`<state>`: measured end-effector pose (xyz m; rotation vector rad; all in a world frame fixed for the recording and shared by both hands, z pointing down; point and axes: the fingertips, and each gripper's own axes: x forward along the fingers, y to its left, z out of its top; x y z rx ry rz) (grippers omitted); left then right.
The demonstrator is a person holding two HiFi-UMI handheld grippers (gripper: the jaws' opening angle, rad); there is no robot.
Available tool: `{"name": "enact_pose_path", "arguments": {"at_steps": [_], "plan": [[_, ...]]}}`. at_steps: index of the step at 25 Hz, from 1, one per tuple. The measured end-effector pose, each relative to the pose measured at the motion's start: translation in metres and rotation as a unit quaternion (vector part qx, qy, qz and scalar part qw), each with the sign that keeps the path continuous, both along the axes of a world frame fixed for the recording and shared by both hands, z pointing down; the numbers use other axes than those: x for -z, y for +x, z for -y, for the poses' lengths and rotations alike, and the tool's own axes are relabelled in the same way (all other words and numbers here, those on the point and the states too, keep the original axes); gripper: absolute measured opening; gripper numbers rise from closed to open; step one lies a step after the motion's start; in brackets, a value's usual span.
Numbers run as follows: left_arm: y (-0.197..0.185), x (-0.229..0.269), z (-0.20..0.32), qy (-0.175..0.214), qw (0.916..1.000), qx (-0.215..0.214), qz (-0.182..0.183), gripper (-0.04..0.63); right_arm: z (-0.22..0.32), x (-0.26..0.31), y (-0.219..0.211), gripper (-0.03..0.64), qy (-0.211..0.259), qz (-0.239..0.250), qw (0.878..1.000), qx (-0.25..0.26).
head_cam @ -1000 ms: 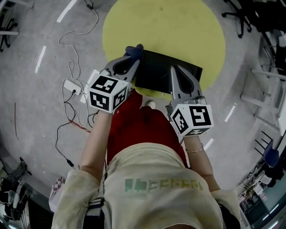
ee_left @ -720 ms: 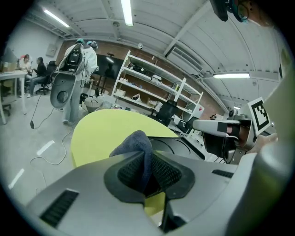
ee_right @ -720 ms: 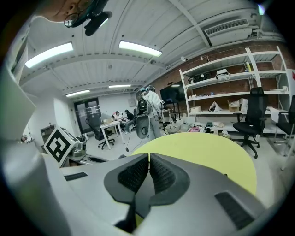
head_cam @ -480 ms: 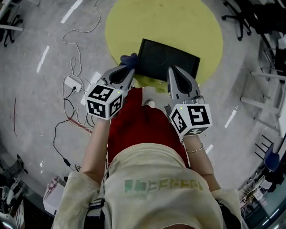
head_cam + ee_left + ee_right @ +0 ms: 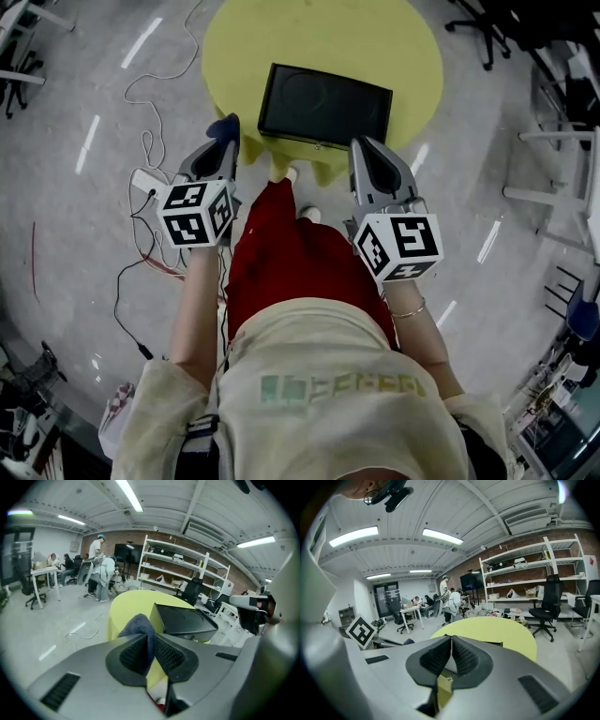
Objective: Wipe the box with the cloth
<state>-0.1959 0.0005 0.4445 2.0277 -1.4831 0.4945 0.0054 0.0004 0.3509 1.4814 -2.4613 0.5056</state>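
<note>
head view, steeply downward. the box (image 5: 323, 105), black and flat with its lid shut, lies on the round yellow table (image 5: 398, 42), its long axis running 9 to 3 o'clock with the near edge facing the person. the left gripper (image 5: 223, 142) hangs at the table's near-left rim, and the box sits at about 2 o'clock from its tips, near but apart. its jaws are clamped on the cloth (image 5: 225, 124), a dark blue wad bulging past the tips. the right gripper (image 5: 362, 147) has the box at 11 o'clock; its jaws are pressed together on nothing. judged, the cloth-bearing left side must swing right and forward onto the lid.
</note>
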Motion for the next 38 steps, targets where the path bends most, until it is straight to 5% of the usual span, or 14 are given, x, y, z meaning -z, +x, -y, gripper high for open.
{"name": "enact_pose_path", "arguments": {"at_steps": [6, 26, 38], "plan": [[0.044, -0.024, -0.013, -0.034, 0.9986, -0.042, 0.002, 0.06, -0.026, -0.009, 0.039, 0.038, -0.011, 0.0, 0.999, -0.046], [0.182, -0.029, -0.01, -0.038, 0.9825, -0.181, -0.023, 0.06, -0.069, -0.079, 0.082, 0.038, -0.097, -0.008, 0.99, -0.106], [0.284, -0.025, -0.023, -0.036, 0.9513, -0.304, -0.034, 0.06, -0.092, -0.086, 0.132, 0.038, -0.112, 0.006, 0.975, -0.191]]}}
